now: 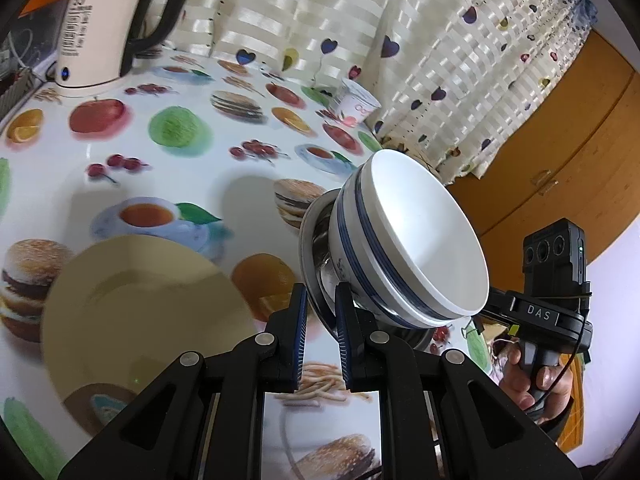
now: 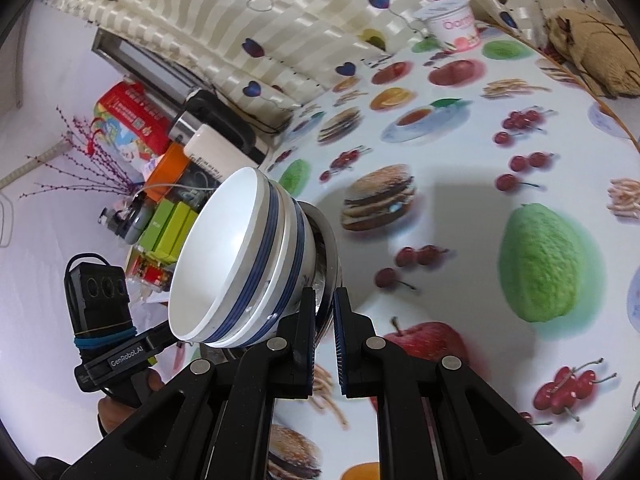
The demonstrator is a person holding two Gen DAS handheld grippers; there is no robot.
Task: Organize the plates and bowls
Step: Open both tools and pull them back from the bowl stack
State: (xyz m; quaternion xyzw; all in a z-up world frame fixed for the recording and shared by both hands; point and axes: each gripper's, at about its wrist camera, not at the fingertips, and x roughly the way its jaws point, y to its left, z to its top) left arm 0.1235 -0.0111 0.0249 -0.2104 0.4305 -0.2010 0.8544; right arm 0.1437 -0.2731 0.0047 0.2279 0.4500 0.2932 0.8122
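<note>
A table [image 1: 168, 184] covered with a glossy white cloth printed with fruit, burgers and teacups. On it rest a pale yellow plate [image 1: 148, 320], a cream electric kettle [image 1: 100, 32] and a yogurt pot [image 1: 357, 103].

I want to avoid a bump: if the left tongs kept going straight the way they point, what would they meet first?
The left tongs are shut on the metal plate carrying stacked white bowls. Beyond that load, the line probably ends on the printed tablecloth; depth is unclear.
</note>
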